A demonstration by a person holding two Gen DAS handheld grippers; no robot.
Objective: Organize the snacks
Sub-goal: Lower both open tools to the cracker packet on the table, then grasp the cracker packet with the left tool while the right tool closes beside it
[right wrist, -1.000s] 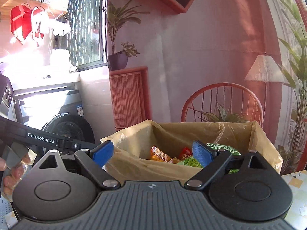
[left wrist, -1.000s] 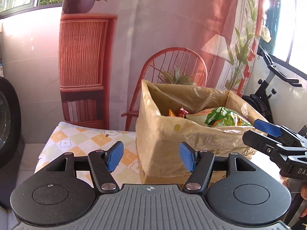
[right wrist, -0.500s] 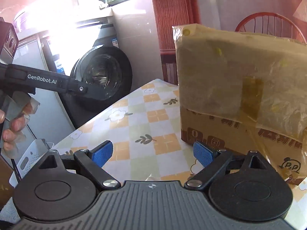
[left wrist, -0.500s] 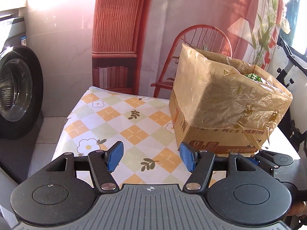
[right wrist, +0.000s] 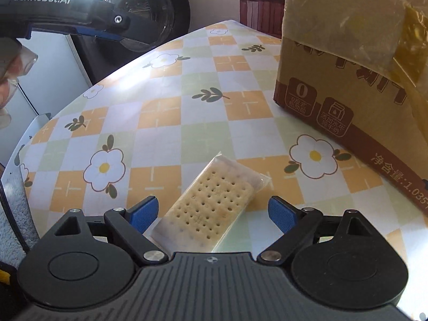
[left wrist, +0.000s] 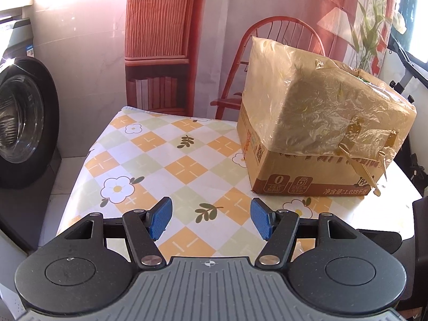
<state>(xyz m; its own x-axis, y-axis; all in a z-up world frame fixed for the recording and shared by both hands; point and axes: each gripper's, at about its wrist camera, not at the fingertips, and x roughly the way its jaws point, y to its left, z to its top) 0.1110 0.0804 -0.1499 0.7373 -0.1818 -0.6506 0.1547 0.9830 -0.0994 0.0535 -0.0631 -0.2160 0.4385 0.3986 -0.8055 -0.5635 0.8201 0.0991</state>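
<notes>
Wrapped cracker pack (right wrist: 211, 208) lies flat on the checkered floral tablecloth (right wrist: 165, 112), near the table's front edge, long axis diagonal. Clear wrapper, 1 perforated cracker face up. Right gripper (right wrist: 212, 215) sits over its near end: pack is between the 2 blue pads, jaws closing, pads not yet pressing on it; gap visible on the right side, left pad just beside the wrapper edge. Nothing grasped.

Cardboard box (right wrist: 347, 80) stands to the right of the pack, well apart from it, lined with a yellowish plastic bag (left wrist: 321, 101) folded down over its upper walls. Contents mostly hidden from this angle.

Left gripper (left wrist: 208, 220) hangs above bare tablecloth in front of the box, jaws released about halfway, empty. Its black body (right wrist: 64, 18) shows top-left in the right wrist view.

Front-load washing machine (left wrist: 21, 123) left of the table.
</notes>
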